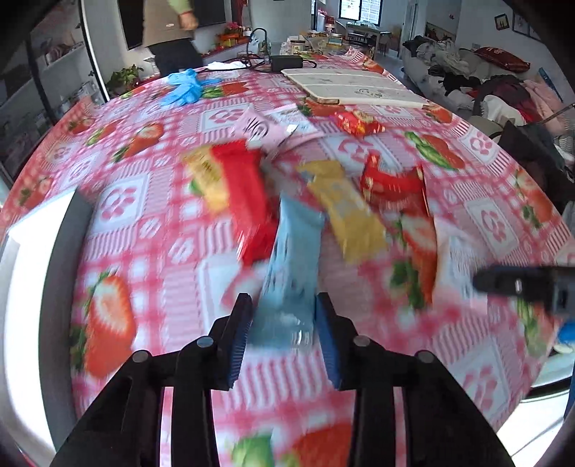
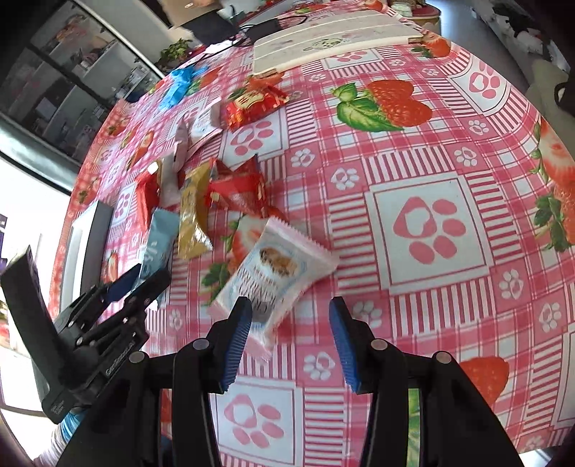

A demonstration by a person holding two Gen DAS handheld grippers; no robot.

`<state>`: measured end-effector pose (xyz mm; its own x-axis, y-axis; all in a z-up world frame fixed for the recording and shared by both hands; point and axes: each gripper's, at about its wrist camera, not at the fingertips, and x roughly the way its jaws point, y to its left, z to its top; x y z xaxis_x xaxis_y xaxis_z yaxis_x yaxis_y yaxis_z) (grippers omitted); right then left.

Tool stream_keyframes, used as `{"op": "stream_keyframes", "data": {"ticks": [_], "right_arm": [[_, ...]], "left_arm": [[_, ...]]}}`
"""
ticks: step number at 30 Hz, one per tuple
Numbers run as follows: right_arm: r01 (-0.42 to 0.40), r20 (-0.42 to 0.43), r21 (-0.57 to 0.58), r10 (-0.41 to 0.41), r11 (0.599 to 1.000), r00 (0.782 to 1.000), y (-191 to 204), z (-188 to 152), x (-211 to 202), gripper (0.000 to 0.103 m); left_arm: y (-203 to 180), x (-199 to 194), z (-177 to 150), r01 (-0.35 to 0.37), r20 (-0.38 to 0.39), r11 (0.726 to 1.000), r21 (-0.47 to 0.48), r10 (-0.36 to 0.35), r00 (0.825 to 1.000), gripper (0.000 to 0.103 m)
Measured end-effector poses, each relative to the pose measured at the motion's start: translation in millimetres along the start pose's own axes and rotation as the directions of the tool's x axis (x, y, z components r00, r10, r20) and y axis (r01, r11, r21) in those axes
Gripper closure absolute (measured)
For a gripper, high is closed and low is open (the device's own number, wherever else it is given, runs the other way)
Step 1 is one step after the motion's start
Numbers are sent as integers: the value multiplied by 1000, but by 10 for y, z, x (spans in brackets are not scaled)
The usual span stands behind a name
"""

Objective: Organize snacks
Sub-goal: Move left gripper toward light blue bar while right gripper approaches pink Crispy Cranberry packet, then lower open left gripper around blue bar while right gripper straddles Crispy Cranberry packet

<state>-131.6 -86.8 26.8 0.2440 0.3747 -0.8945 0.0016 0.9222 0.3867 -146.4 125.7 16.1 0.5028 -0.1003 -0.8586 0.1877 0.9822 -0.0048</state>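
Observation:
Several snack packets lie in a loose pile on the strawberry tablecloth (image 2: 431,151). My left gripper (image 1: 284,301) is shut on the near end of a light blue packet (image 1: 294,244), with both pads against its sides; in the right wrist view the left gripper (image 2: 149,273) holds the same light blue packet (image 2: 160,237). My right gripper (image 2: 289,305) stands open over the near end of a white and pink packet (image 2: 276,273). That packet lies against the left pad, with tablecloth showing before the right pad. A red packet (image 1: 237,194), a yellow packet (image 1: 345,212) and another red packet (image 1: 395,186) lie just beyond.
A grey-rimmed white tray (image 1: 54,287) sits at the table's left edge. Farther back lie a pink packet (image 1: 258,125), a small red packet (image 1: 355,122), a cream board (image 1: 352,88), blue gloves (image 1: 183,86) and a black adapter (image 1: 285,63) with cables. A person (image 1: 172,32) stands behind the table.

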Motion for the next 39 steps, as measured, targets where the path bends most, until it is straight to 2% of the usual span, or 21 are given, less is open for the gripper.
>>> {"op": "stream_keyframes", "data": {"ticks": [3, 4, 5, 6, 8, 10, 12, 14, 16, 18, 20, 24, 26, 27, 29, 32, 34, 35, 36, 37, 39], "right_arm": [[-6, -1, -3, 6, 1000, 1000, 7, -59, -20, 51], [-4, 3, 5, 4, 1000, 1000, 11, -63, -22, 33], [0, 14, 16, 0, 1000, 1000, 15, -57, -32, 10], [3, 26, 25, -4, 1000, 1000, 23, -47, -40, 5], [12, 45, 37, -14, 999, 999, 52, -16, -53, 5], [3, 49, 61, -6, 998, 999, 89, 18, -41, 5], [12, 39, 90, -15, 996, 999, 134, 63, 17, 5], [30, 19, 100, -32, 995, 999, 195, 102, 114, 5], [85, 20, 60, -86, 995, 996, 316, 130, 196, 6], [126, 21, -13, -126, 992, 992, 437, 130, 250, 15], [194, 38, -129, -190, 973, 981, 587, 90, 268, 61], [205, 26, -306, -207, 930, 978, 636, -37, 250, 61], [227, 38, -303, -226, 926, 973, 499, -61, 189, 57], [225, 34, -277, -224, 934, 974, 419, -58, 161, 51], [198, 35, -185, -195, 963, 980, 226, -54, 74, 14], [183, 54, -164, -176, 969, 983, 164, -85, 15, 12], [214, 58, -193, -206, 958, 977, 198, -93, 51, 12], [241, 64, -210, -233, 948, 971, 227, -98, 92, 12], [252, 64, -217, -244, 943, 968, 244, -104, 144, 12], [259, 63, -221, -252, 940, 966, 256, -117, 195, 0], [309, 103, -243, -292, 920, 951, 315, -149, 272, 0]], "left_arm": [[108, -140, -200, -26, -3, 999, -25, 25, 1000, 63], [134, -180, -211, -38, 0, 999, -30, 38, 999, 62], [144, -219, -183, -51, 9, 998, -28, 52, 999, 56], [136, -243, -145, -62, 20, 998, -20, 62, 998, 41], [96, -290, -4, -106, 66, 994, 10, 105, 992, 19], [28, -223, 108, -125, 72, 990, 61, 121, 990, 18], [-17, -42, 196, -141, 20, 985, 98, 139, 990, 18], [3, 99, 220, -140, -25, 986, 91, 143, 989, 18], [101, 142, 186, -114, -39, 993, 29, 115, 993, 21], [219, 113, 129, -95, -45, 995, -36, 93, 995, 33], [291, 53, 26, -100, -39, 993, -62, 98, 994, 38], [278, -44, -118, -126, -19, 991, -43, 126, 992, 38], [257, -89, -118, -143, 7, 989, -24, 143, 990, 37], [244, -114, -106, -150, 19, 988, -19, 151, 988, 31], [222, -106, -41, -156, 38, 988, -4, 156, 987, 19], [178, -3, 37, -154, 46, 987, 45, 152, 987, 19], [162, 92, 49, -142, 46, 987, 72, 139, 989, 17], [175, 83, 51, -130, 62, 989, 65, 126, 990, 10], [184, 121, 56, -126, 41, 990, 63, 124, 991, 0], [209, 146, 66, -115, 36, 992, 44, 114, 993, 0], [331, 230, 81, -42, 6, 999, -32, 42, 999, 0]]}}
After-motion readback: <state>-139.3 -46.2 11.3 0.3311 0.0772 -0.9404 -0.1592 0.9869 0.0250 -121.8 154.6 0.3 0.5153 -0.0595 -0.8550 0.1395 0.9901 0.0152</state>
